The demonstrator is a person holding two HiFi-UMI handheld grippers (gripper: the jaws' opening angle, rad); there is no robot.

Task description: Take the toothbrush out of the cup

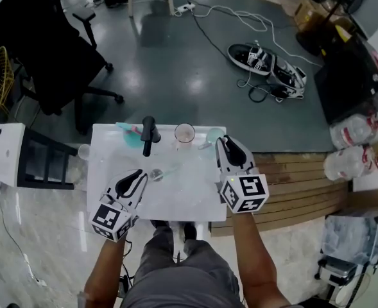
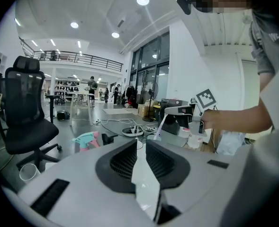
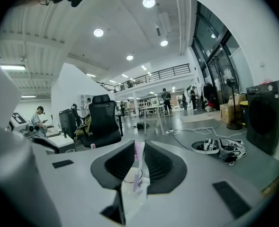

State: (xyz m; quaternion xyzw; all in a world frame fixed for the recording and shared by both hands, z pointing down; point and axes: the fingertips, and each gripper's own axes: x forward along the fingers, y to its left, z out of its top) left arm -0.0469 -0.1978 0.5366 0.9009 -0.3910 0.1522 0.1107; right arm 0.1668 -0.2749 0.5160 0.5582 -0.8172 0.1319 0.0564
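A pale pink toothbrush [image 3: 138, 167] stands between the jaws of my right gripper [image 3: 139, 148], which is shut on its upper part. Its lower end rests in a clear cup [image 3: 130, 182]. In the head view that cup [image 1: 184, 133] stands at the back of the white tabletop [image 1: 182, 194], and the right gripper [image 1: 222, 141] is just to its right. The left gripper view shows the toothbrush [image 2: 160, 126] slanting down from the right gripper [image 2: 170, 112]. My left gripper [image 1: 140, 174] hovers over the front left of the table, its jaws [image 2: 141, 145] slightly apart with nothing between them.
A black faucet [image 1: 149, 133] and a teal spray bottle [image 1: 129, 132] stand left of the cup, and a teal round thing [image 1: 214, 135] lies to its right. A black office chair [image 1: 47, 50] is far left. Shoes and cables [image 1: 266, 63] lie on the floor beyond.
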